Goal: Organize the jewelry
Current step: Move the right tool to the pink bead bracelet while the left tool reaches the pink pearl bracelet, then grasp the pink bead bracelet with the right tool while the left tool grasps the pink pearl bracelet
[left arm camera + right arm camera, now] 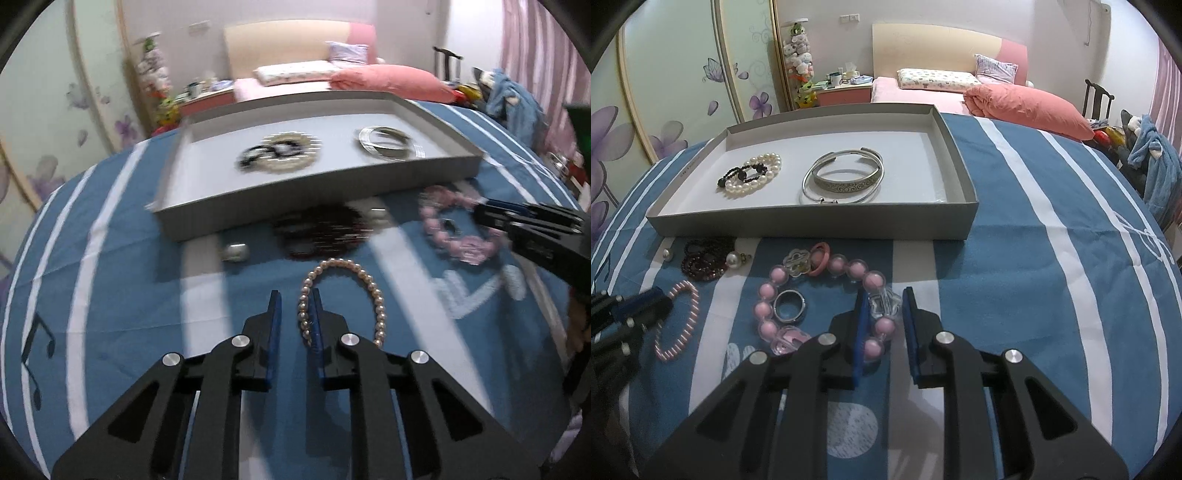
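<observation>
A grey shallow box (820,221) on the blue striped bedspread holds a white pearl bracelet with a black bead bracelet (751,173) and silver bangles (844,179). My right gripper (884,295) is open, its jaws astride the right side of a big pink bead bracelet (827,267). A silver ring (790,305) lies inside that bracelet. My left gripper (295,297) is open over a small pink pearl bracelet (369,288); its right finger lies inside the loop. The left gripper also shows in the right wrist view (661,299). The box shows blurred in the left wrist view (295,195).
A dark red bead bracelet (703,260) and loose pearl earrings (733,259) lie in front of the box. A bed with pink bedding (1023,105) stands behind. Clothes are piled at the far right (1152,162).
</observation>
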`<state>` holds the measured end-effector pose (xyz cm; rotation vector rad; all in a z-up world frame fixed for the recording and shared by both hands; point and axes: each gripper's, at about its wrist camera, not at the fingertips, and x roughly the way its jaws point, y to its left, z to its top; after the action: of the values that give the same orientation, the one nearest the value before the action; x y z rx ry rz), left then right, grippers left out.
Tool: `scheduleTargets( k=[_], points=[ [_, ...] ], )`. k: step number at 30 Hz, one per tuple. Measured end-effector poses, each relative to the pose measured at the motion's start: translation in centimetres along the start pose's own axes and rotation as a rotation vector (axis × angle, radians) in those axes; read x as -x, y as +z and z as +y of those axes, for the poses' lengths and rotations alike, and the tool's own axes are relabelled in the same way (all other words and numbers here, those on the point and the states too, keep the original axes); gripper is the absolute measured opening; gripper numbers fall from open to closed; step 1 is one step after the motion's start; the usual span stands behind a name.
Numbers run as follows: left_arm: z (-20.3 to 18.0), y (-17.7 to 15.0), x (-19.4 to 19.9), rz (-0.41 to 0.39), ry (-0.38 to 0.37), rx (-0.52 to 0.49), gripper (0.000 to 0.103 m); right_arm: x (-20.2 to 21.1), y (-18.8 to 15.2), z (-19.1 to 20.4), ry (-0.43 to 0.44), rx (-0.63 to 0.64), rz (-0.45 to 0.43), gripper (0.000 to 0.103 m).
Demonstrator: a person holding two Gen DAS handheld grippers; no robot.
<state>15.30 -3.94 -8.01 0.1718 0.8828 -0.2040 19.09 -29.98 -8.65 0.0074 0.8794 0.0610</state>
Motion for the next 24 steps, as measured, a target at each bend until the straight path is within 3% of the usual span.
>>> scheduleTargets(
  k=[4, 24],
  points=[
    [1.7, -0.4, 0.4, -0.004, 0.001, 0.028, 0.016, 0.0, 0.1, 0.0, -0.003, 0.003, 0.001, 0.02],
    [0.8, -0.9, 0.8, -0.01, -0.007, -0.009, 0.016, -0.1, 0.1, 0.1, -0.012, 0.012, 0.002, 0.02]
  ],
)
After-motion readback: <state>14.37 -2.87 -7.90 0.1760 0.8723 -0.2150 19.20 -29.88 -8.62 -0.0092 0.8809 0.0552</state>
